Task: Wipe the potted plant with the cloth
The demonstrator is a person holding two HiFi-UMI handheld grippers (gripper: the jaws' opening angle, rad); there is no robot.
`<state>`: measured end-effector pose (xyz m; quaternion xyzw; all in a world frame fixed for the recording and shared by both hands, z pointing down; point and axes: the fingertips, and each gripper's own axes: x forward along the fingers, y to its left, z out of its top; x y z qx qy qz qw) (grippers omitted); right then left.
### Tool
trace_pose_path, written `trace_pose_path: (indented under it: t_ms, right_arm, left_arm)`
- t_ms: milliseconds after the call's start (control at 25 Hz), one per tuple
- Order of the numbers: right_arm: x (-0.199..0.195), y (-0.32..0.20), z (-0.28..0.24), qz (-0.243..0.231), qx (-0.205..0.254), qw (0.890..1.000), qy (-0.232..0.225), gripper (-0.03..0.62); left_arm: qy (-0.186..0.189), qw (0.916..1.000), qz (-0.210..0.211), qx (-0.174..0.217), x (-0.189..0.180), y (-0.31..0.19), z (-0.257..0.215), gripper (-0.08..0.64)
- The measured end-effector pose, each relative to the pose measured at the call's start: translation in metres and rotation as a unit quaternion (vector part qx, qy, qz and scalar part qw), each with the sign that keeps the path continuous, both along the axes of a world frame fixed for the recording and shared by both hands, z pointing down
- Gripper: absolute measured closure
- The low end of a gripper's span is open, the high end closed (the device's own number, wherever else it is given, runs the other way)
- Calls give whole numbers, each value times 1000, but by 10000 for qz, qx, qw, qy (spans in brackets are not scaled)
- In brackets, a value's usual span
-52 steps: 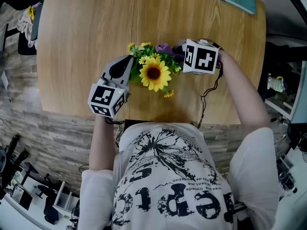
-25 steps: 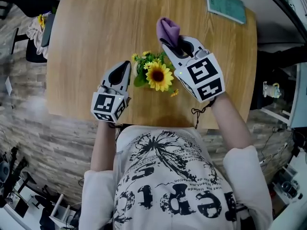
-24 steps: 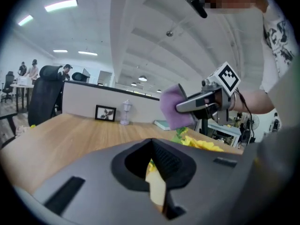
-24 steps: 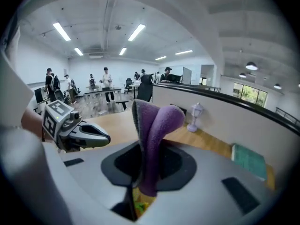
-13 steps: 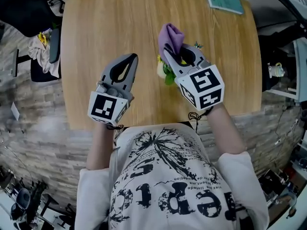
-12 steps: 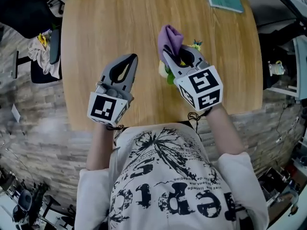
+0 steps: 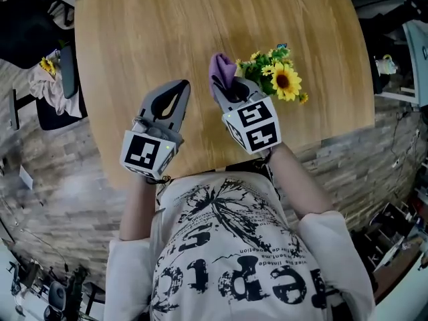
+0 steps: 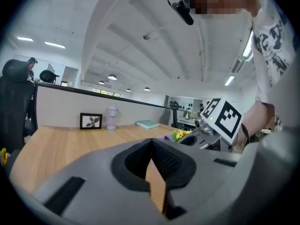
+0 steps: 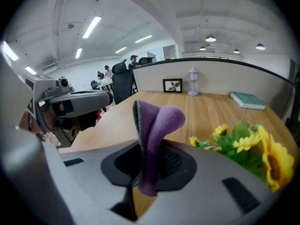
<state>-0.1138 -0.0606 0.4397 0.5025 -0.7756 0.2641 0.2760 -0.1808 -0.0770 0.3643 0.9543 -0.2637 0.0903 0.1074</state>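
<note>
Flowers of the yellow-and-green potted plant (image 7: 277,79) stood on the pale wooden desk (image 7: 134,32) just right of my right claw (image 7: 226,89), which pinched the folded purple cloth (image 7: 221,67) upright; my left claw (image 7: 178,91), pressed together and empty, hung farther off.

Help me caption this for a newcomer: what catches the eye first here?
The purple cloth sticks up from the shut right tool over the wooden table. Just right of it in the head view stands the bright sunflower plant. The left tool, shut and empty, hangs alongside.
</note>
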Motion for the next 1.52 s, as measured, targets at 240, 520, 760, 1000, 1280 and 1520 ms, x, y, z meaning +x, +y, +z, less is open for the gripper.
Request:
trace_pose_path:
  t_ms: [240,520,760,1000,1280,1520]
  right_arm:
    - [12,4,34,628,-343,9974,111,520]
    - [25,12,52,1376,-667,9882,-43,518]
    - [24,0,74,2080,-878,9718,-676,517]
    - [28,15,79,2170,-963,9682,-789,512]
    - [33,35,79,2015,-1069,9715,-650,511]
    - [38,60,81,1792,-1178,9749,-594,511]
  left_arm:
    - [-14,9997,129,-188,2,6,17,557]
    - [-12,9993,261,-253,1,20,23,557]
    - [-75,9974,515,-491,-14,22,48,557]
    - [-84,9969,535,-568,-16,26,53,557]
    - [-52,9967,637,-495,-7,32,48,557]
    - [-114,9953,808,-513,6,45,50,557]
